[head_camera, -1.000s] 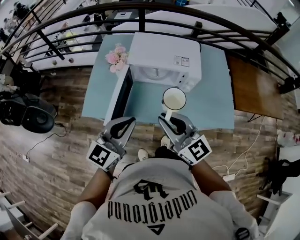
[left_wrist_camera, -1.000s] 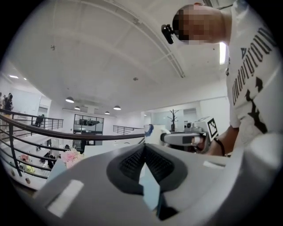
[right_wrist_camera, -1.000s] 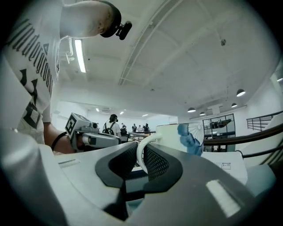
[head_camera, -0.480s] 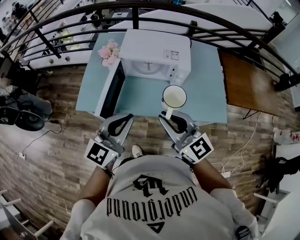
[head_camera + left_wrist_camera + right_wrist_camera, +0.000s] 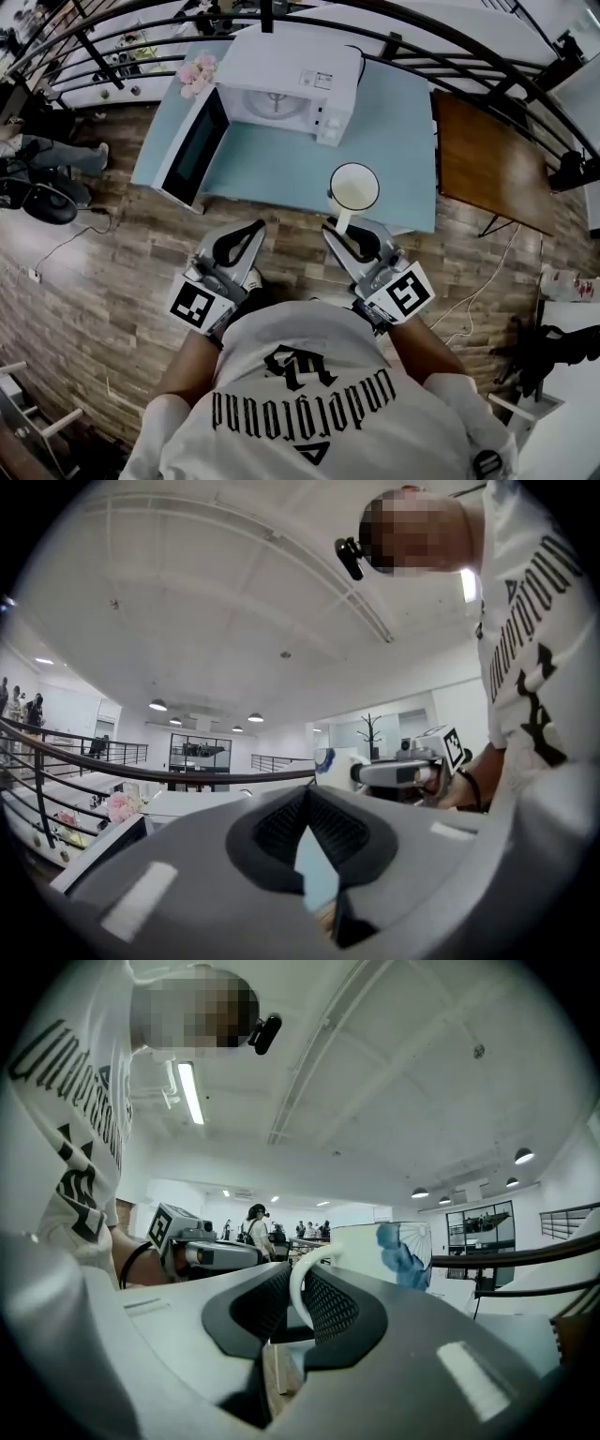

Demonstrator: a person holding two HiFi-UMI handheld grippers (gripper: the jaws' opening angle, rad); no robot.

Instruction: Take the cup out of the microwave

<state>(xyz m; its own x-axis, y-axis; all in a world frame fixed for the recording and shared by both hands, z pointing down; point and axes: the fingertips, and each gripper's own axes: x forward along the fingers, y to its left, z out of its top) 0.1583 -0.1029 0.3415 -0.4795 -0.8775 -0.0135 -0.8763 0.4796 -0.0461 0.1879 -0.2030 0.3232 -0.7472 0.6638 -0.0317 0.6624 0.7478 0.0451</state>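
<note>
The right gripper [image 5: 339, 228] pinches the white handle of the cup [image 5: 354, 186]. The cup sits upright straight ahead of its jaws, mouth up, over the near edge of the tabletop [image 5: 281, 173] and well apart from the microwave [image 5: 286, 75], whose door [image 5: 187, 150] hangs open. The left gripper [image 5: 257, 226], pressed together and empty, is level beside it, so setting the cup down likely falls to the right.
</note>
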